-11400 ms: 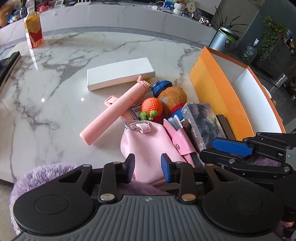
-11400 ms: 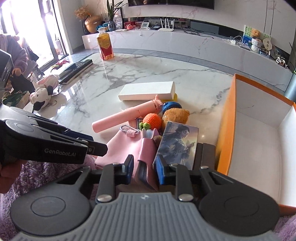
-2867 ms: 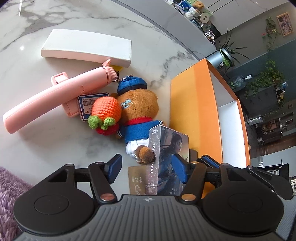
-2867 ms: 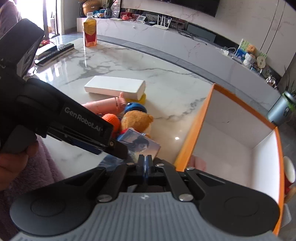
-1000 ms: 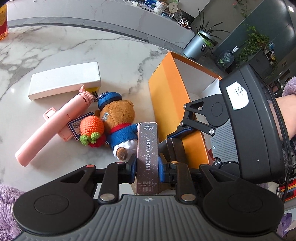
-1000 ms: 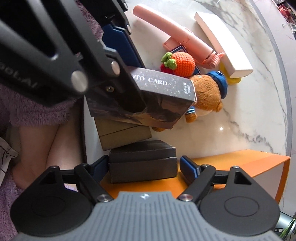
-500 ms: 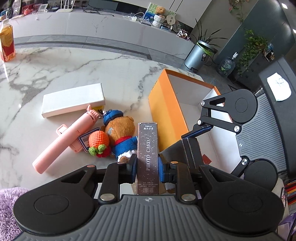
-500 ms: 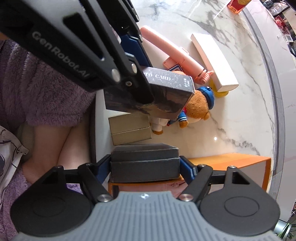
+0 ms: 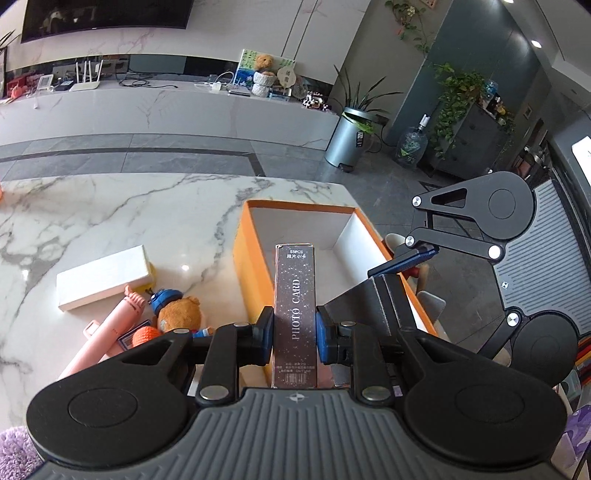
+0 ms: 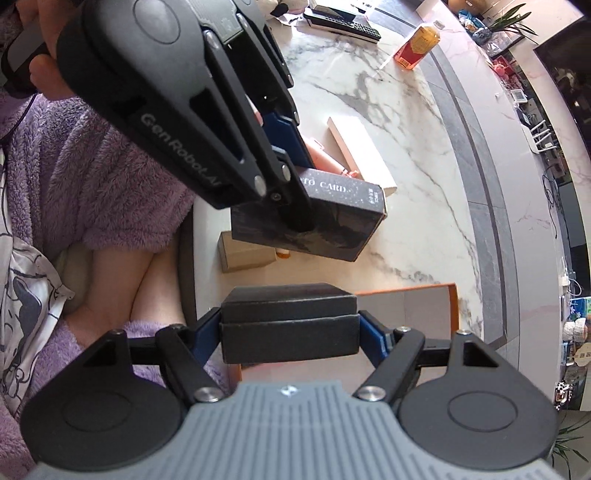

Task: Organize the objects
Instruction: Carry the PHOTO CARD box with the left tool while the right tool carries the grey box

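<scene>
two grippers, both full. left gripper [image 9: 294, 338] pinched tight on a dark photo card box [image 9: 295, 314], long and thin, held up off the marble table [image 9: 147, 214] with its far end over the near part of the orange box [image 9: 255, 273]. right gripper [image 10: 290, 332] squeezed on a black box [image 10: 290, 325], lid on top, held above the table edge, just near the orange box [image 10: 406, 295] corner. seen from the right wrist, the photo card box [image 10: 332, 221] hanging over a small tan box [image 10: 245, 254] on the table. on the table, left of the orange box: a white flat box [image 9: 105, 277], a pink stick [image 9: 107, 339], a brown bear toy [image 9: 181, 314] in a blue hat, and an orange knit toy [image 9: 146, 336], all bunched close. far off on the table, a bottle with a red label [image 10: 417, 48] and a black keyboard [image 10: 343, 22]. purple fuzzy sleeve [image 10: 110, 177] on the left.
</scene>
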The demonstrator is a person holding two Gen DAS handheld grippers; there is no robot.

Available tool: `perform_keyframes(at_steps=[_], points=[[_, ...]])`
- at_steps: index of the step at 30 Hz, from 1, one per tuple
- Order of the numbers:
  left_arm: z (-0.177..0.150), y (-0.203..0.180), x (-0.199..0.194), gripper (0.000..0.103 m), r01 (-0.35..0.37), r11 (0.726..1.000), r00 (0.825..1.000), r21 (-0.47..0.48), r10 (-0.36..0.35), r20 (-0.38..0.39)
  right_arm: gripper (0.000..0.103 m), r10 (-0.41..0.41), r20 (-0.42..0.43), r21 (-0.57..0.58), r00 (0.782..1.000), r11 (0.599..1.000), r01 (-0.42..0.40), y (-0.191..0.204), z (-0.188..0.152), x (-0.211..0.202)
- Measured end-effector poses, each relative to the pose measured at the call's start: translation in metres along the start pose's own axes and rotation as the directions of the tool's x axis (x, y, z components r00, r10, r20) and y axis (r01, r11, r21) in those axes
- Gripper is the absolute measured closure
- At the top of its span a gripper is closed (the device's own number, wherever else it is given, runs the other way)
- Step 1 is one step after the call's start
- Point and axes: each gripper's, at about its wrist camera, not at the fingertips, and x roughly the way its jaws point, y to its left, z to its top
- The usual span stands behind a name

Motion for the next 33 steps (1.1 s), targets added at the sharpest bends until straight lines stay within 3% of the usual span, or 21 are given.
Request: perform_keyframes(at_steps=[7,11,21,33], points=[[0.01,-0.03,0.05,0.077,0.108,0.994,0.992,-0.033,-0.11,-0.063,0.026,-0.01,-0.05,0.072,0.999,0.997,0.013,-0.009,-0.053,-0.004],[0.007,-0.033,0.094,0.077,0.125,0.987,0.981,-0.098,-0.138,-0.134,0.026,0.021,-0.062,0.096,0.998,0.995,-0.015,-0.013,-0.084,0.011],[-0.004,-0.03,0.167,0.077,0.049,0.985,0.96,-0.167,-0.093,-0.266,0.026,0.159,-0.059,0.126,0.986,0.981,-0.15,-0.052,-0.109,0.091],[-0.018,-0.043,0.196,0.077,-0.053,0.988,0.92,-0.144,-0.008,-0.392,0.026,0.326,0.011,0.19,0.945,0.927,-0.322,-0.063,-0.131,0.144]])
